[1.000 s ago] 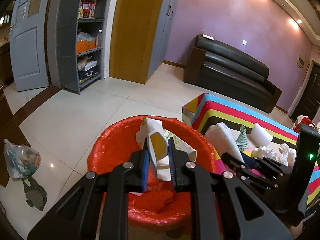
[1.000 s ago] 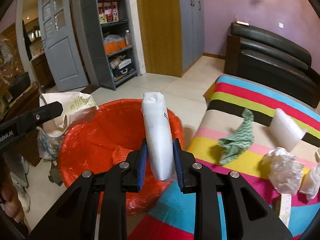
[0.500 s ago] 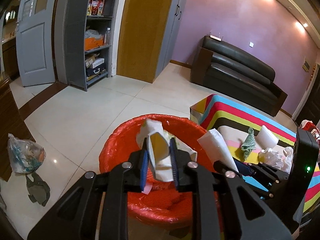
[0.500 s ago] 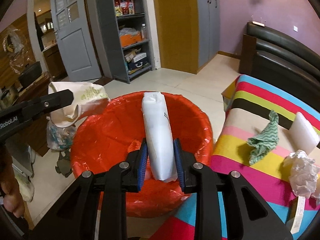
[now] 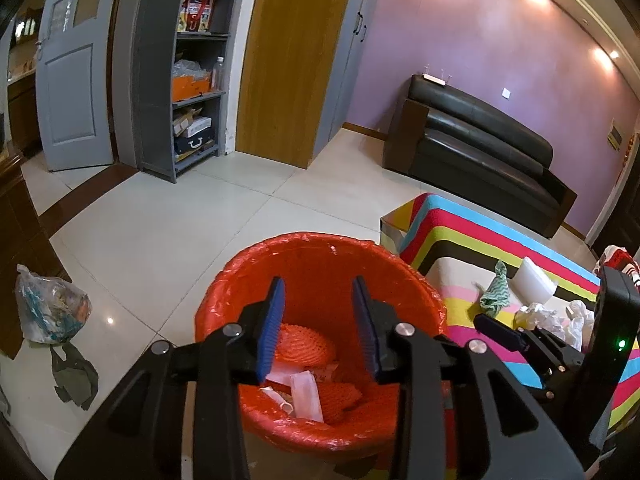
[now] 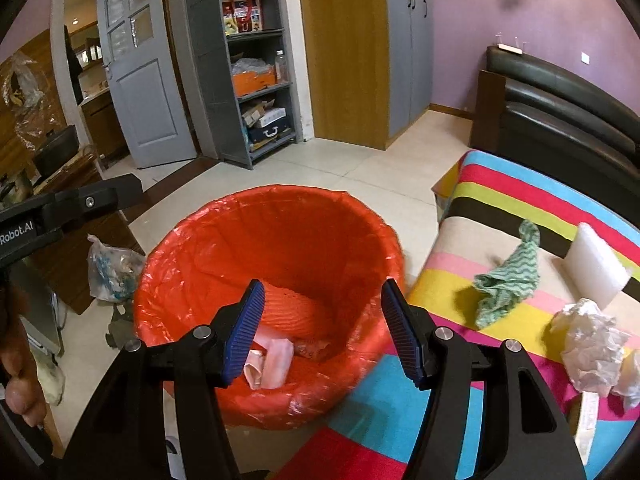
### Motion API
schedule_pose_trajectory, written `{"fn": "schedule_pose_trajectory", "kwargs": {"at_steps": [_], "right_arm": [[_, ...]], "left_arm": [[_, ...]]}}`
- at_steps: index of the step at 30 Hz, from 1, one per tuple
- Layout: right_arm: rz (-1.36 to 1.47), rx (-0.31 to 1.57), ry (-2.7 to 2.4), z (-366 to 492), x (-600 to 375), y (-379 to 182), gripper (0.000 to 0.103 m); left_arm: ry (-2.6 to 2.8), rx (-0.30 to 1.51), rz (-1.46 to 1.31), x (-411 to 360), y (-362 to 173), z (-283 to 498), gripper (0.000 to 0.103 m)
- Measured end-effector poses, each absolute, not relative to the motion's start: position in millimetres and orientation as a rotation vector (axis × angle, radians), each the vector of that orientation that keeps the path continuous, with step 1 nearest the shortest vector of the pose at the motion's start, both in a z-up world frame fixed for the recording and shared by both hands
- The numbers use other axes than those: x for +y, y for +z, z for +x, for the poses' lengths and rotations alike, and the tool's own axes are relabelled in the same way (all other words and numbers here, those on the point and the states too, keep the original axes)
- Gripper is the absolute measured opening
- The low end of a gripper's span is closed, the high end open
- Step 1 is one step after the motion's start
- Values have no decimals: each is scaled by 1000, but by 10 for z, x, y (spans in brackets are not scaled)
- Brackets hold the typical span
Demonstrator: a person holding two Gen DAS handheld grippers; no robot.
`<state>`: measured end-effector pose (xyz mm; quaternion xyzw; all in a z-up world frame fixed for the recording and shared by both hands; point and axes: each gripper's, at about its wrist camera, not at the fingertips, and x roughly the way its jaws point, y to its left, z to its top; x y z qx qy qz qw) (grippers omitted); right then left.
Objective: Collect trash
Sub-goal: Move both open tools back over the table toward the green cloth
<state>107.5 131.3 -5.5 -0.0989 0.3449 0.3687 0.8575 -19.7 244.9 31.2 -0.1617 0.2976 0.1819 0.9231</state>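
Note:
A bin lined with a red bag (image 5: 316, 252) (image 6: 280, 216) stands on the floor beside a striped table (image 6: 500, 200). My left gripper (image 5: 318, 330) is open and empty above the bin. My right gripper (image 6: 322, 330) is open and empty above the bin's near edge. White wrappers (image 5: 306, 394) (image 6: 268, 358) and orange foam netting (image 5: 304, 344) (image 6: 296, 310) lie inside the bin. On the table lie a green cloth (image 6: 508, 280), a white foam block (image 6: 592, 266) and crumpled white paper (image 6: 592, 344).
A clear bag of rubbish (image 5: 50, 308) lies on the floor left of the bin. A grey shelf unit (image 5: 180, 68), a grey door (image 5: 70, 72) and a black sofa (image 5: 480, 148) stand along the walls. The striped table (image 5: 480, 236) is right of the bin.
Both grippers have opened. The paper bag from the left gripper and the white packet from the right gripper have dropped into the bin.

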Motion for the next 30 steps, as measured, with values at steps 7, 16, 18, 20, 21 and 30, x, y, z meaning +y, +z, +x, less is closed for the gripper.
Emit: {"fn": "schedule_pose_trajectory", "kwargs": {"at_steps": [7,16,18,20,21,30], "right_arm": [[-188,720,725,1215,1060,-5,59],[-179,718,664,1370,720,22,59],[-177,717,650,1404,625,32,59],[-175,716,638,1426,553,36,59],[-172,716,629,1449,497,43,59],[-152,708,574,1583,83,108,59]], "left_arm": [[342,622,-306,2295,286,-60,44],[288,634,-310,2058,229,197,52],[275,639,-303,1987,211,269,52],[262,643,-298,1919,189,330,52],[255,646,-296,1875,176,374,52],[196,662,-292,1561,83,690,52]]}}
